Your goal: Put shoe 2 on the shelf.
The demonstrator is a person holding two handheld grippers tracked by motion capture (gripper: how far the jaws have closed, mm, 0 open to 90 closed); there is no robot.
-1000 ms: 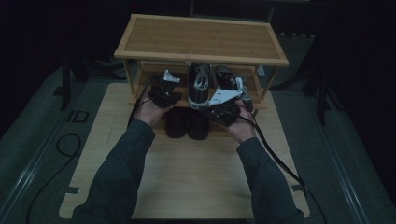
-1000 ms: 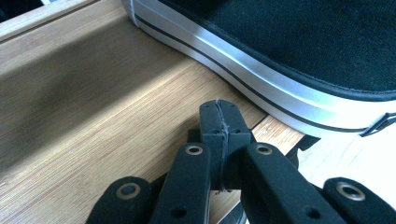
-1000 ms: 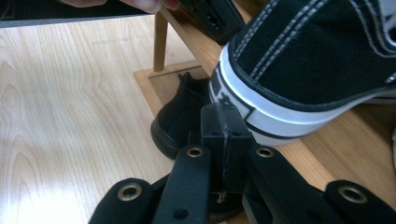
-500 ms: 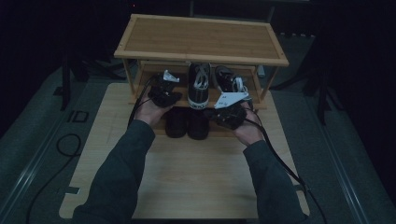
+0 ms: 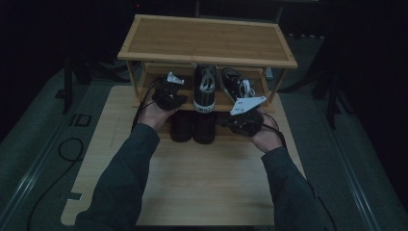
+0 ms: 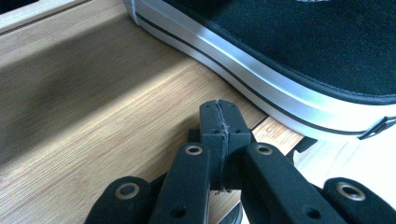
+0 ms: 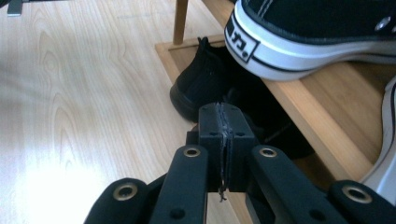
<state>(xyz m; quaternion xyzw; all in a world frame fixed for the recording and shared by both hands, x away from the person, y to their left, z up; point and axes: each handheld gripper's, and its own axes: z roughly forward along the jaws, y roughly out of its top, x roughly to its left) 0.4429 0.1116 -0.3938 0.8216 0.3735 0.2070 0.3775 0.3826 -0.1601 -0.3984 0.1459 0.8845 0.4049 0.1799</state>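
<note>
Left gripper view has the left gripper point(image 6: 218, 122) with its jaws pressed fully together, nothing between them, tip hovering over the middle shelf point(image 6: 93, 116) of the shoe rack point(image 5: 207, 41), just beside the white rubber sidewall of the black-and-white sneaker point(image 6: 299, 60). From the high view that sneaker point(image 5: 205, 86) stands on the middle shelf with its heel toward the person, and a second sneaker point(image 5: 235, 84) of the same kind lies to its right, tilted.

The right gripper point(image 7: 225, 135) is likewise closed on nothing, pointing at the dark shoes point(image 7: 210, 84) on the lowest shelf, under the overhanging heel of the sneaker. In the high view it is held off the rack's right front, above the wooden surface point(image 5: 192, 183).

Judging by its build, the sneaker should be light, with a soft canvas upper that gives under pressure and a stiff, somewhat grippy rubber sole band. The best hold is probably across the heel counter or on the collar rim, one jaw inside and one outside; squeezing the loose canvas alone would let it sag and twist. The jaws would have to open first.
</note>
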